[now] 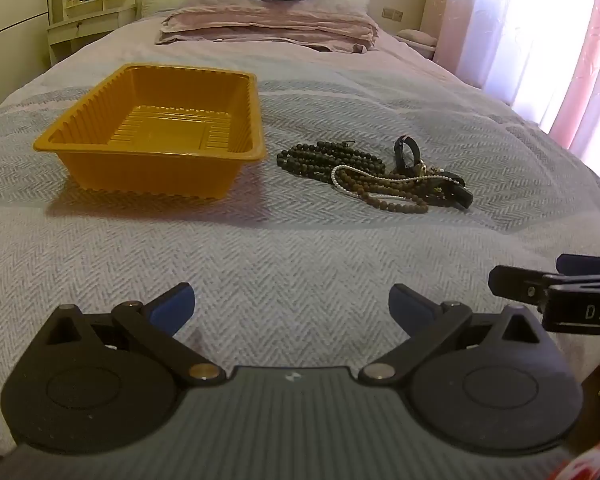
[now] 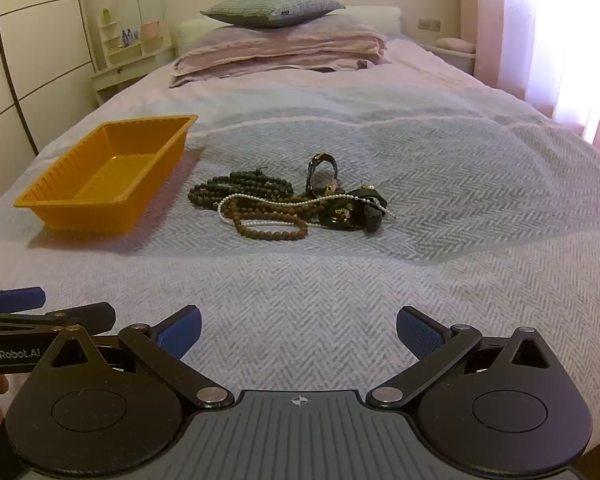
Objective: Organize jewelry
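Both the left gripper (image 1: 291, 310) and the right gripper (image 2: 298, 332) hover spread wide and hold nothing, low over the near end of the bed (image 2: 460, 152). The jewelry (image 2: 288, 204) lies heaped mid-bed, just right of the yellow tray (image 2: 32, 200) near the left edge.

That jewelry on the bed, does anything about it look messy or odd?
Yes. The jewelry lies in one tangled heap on the blanket: dark beads, brown beads, a thin white pearl strand and watches overlap each other. The yellow tray beside it holds nothing. Nothing looks broken or spilled.
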Demonstrator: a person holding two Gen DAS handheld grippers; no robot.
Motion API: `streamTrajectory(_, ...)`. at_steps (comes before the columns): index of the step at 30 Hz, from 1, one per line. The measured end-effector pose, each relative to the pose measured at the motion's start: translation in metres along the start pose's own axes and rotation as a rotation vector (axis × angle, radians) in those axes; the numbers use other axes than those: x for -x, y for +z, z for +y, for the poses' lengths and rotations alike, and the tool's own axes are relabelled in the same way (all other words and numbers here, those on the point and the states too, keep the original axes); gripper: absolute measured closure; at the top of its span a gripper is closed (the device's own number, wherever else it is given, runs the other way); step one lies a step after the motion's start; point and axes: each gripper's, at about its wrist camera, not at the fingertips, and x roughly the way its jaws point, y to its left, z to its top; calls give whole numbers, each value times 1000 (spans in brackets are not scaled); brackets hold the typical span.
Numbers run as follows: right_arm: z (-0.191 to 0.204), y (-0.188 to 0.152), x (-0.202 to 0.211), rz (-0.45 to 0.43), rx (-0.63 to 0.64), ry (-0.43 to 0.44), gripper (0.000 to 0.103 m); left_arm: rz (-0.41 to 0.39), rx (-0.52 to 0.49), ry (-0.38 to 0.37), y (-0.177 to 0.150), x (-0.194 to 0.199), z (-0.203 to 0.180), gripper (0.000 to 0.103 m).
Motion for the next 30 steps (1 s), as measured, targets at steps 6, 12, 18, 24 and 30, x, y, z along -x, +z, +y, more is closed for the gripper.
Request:
streamTrajectory(6, 2, 0, 0, -3, 4, -4, 0, 2, -5, -9, 1, 1, -1, 1)
streamTrajectory(12, 2, 1, 1, -3, 5, -6, 0, 0, -5, -10, 2, 1, 0, 1)
streamTrajectory(18, 3, 2, 1, -3, 7, -6, 0, 1, -7, -10, 2, 0, -1, 1)
streamTrajectory(24, 3, 3, 1, 0, 8, -5, 0, -1, -11, -14, 3, 0, -1, 1)
streamTrajectory(30, 3, 3, 1, 0, 8, -6, 0, -1, -12, -14, 3, 0, -1, 1)
